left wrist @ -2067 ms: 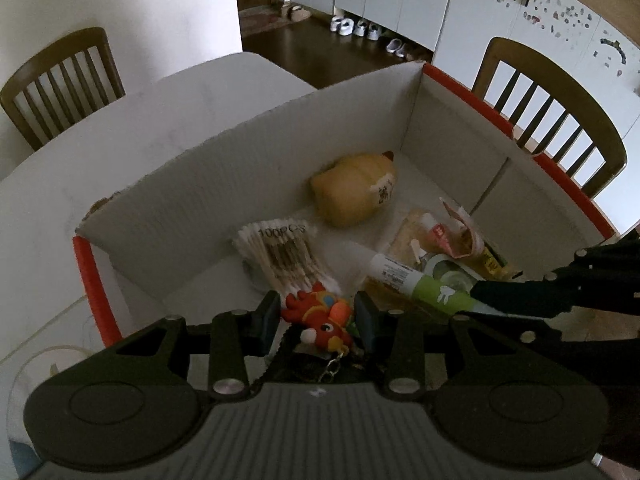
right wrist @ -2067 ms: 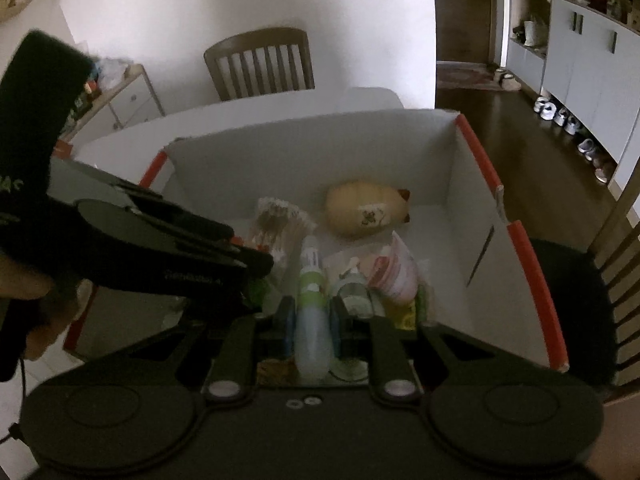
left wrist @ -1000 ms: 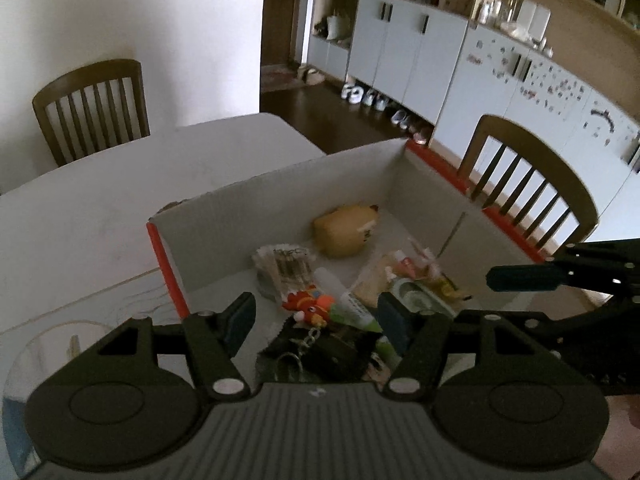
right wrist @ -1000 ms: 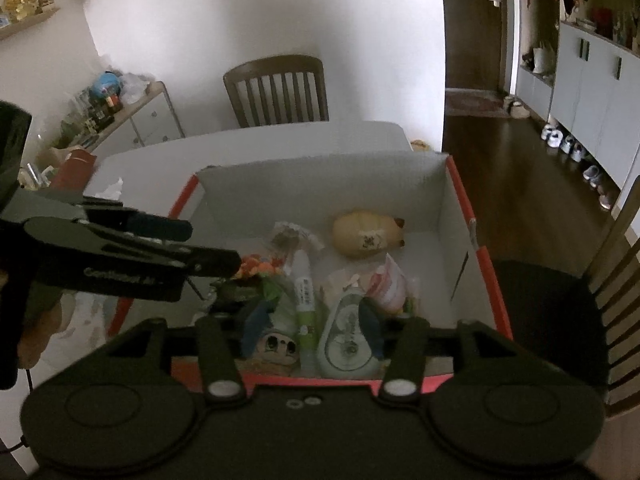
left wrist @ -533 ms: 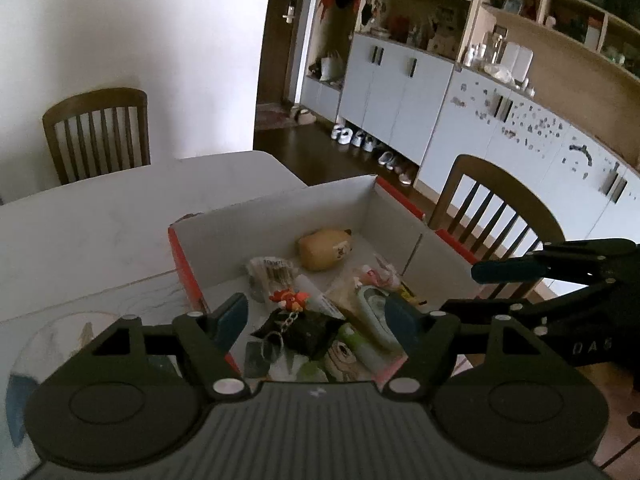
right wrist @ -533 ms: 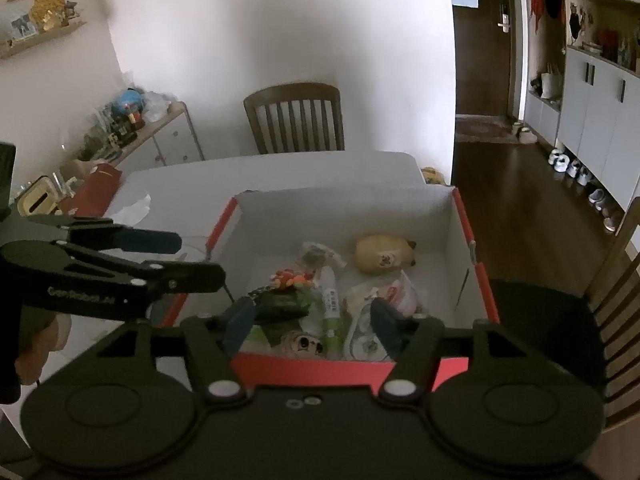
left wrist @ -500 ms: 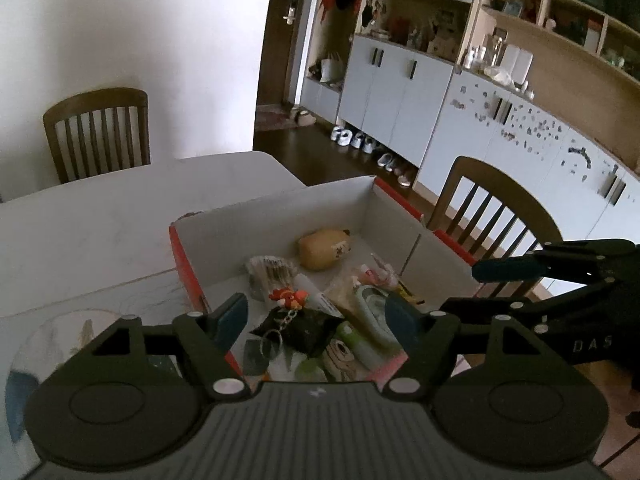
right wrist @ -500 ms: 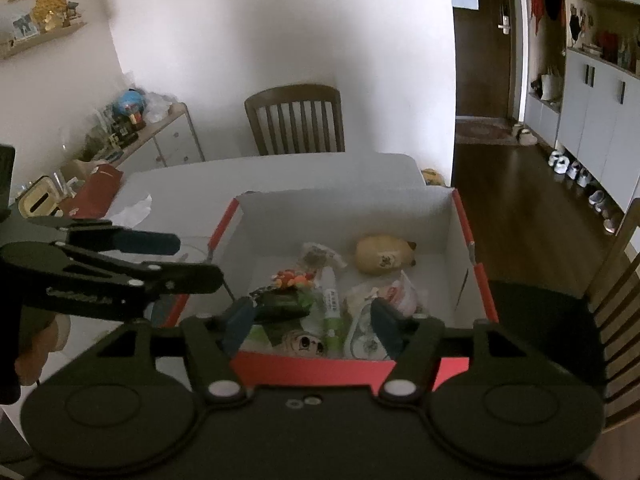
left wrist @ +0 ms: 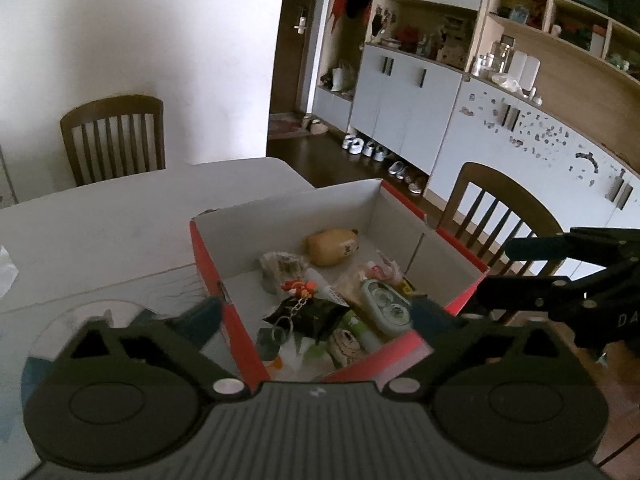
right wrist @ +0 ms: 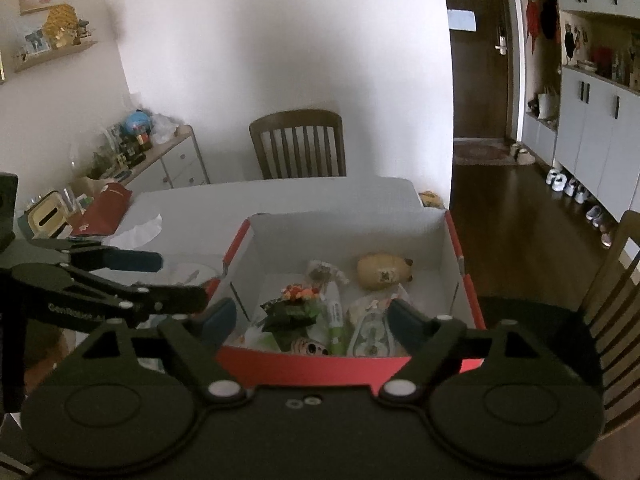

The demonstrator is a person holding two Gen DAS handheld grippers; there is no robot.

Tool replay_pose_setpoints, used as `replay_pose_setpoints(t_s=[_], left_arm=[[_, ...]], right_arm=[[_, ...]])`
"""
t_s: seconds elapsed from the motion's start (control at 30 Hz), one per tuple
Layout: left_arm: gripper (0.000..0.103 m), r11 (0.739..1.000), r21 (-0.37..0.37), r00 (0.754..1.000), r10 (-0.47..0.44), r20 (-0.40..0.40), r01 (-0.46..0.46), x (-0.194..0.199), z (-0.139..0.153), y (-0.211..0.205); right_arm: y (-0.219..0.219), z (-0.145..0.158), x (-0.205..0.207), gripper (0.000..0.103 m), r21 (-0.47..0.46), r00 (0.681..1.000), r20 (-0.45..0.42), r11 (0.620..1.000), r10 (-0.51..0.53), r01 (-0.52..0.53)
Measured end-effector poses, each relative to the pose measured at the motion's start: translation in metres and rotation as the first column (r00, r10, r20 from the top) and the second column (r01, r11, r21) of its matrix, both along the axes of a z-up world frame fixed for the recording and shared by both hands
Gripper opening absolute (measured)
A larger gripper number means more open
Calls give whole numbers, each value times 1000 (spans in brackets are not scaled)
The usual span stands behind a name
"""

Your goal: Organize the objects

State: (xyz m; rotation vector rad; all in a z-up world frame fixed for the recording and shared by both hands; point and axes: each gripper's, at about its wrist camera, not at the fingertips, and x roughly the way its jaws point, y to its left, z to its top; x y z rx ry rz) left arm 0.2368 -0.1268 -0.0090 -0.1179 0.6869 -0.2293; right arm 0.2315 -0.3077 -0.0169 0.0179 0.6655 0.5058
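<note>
Our left tongs [left wrist: 316, 312] are spreading their jaws wide and nothing sits between them; we only look down past them into the box [left wrist: 404, 204]. Our right tongs [right wrist: 308, 316] are spreading wide too, and they are empty as well. Both pairs hang above the near edge of the box, tipped down toward it, not touching anything (we think this is so we can look over what is inside and pick the next job).

The things all lie in the box, which sits on the white surface [left wrist: 120, 208] at the corner near a wooden chair [left wrist: 504, 208]. A tan plush toy [left wrist: 332, 246] lies alone near the far wall. Closer to us the things are bunched up: a red and orange charm [left wrist: 298, 288] on a dark packet [left wrist: 316, 316], a green and white tube [right wrist: 335, 320] and a pale green roller [left wrist: 384, 304]. We guess they are piled at the near end because that is the easy spot to drop them.

Some things are hard to see. The room is dim, so the small bits under the dark packet are just blobs. The near wall of the box hides the lowest things in the right view. The left tongs blur at their tips. A clear round thing [left wrist: 80, 312] beside the box is half hidden behind them, and we cannot tell what it is.
</note>
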Motion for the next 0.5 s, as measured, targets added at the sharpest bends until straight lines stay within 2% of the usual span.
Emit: replay_pose_setpoints(t_s=[0.5], left_arm=[[103,999,7,998,52,35,-52,-10,-1,-1]], right_arm=[[-2,-5,-10,87,-16,1000,5,1000,4,-4]])
